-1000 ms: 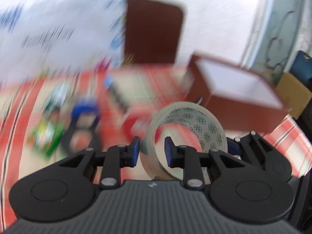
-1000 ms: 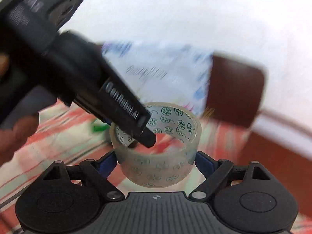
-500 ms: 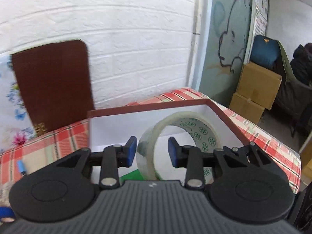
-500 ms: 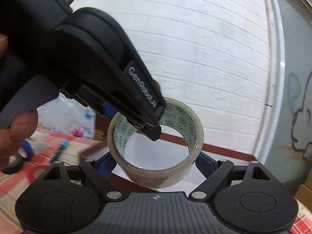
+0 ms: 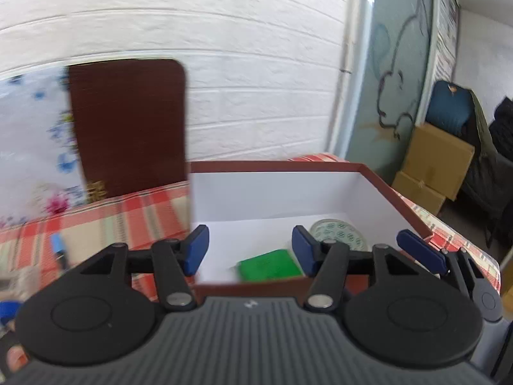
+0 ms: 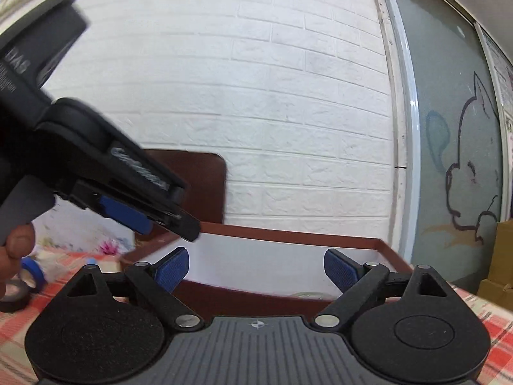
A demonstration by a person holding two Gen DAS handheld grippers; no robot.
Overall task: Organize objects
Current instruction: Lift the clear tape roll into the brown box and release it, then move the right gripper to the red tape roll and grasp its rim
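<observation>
- My left gripper and right gripper hover above the box, jaws apart, empty.
- Tape lies flat inside beside a green pack.

A table covered in a red plaid tablecloth carries a brown open box with a white inside. Rolls of blue tape and black tape lie on the cloth, well apart from the box.

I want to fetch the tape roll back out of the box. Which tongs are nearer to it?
Right, though barely. The tape roll lies between the right tongs and the open left tongs, behind the left tongs' right finger.
</observation>
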